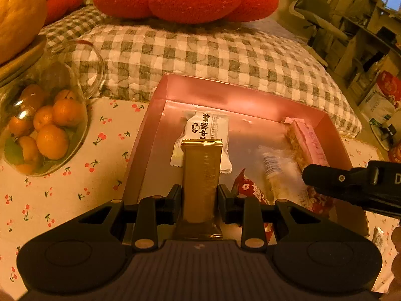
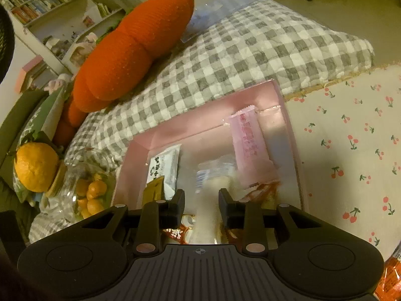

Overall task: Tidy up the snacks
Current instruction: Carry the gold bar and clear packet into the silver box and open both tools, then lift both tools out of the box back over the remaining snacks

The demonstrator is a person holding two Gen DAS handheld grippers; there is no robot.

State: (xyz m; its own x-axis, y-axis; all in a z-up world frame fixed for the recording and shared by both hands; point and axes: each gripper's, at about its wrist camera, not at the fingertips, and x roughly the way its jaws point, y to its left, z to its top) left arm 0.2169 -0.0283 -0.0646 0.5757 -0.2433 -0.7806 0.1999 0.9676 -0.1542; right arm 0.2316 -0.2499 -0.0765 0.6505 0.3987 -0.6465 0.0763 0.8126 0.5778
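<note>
left tongs clamped; right tongs clamped

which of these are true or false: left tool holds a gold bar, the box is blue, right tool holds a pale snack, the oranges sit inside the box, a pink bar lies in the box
1. The left tool holds a gold-wrapped bar. True.
2. The box is blue. False: it is pink.
3. The right tool grips a pale clear-wrapped snack. True.
4. The small oranges sit inside the box. False: they are in a glass jar beside it.
5. A pink-wrapped bar lies in the box. True.
</note>
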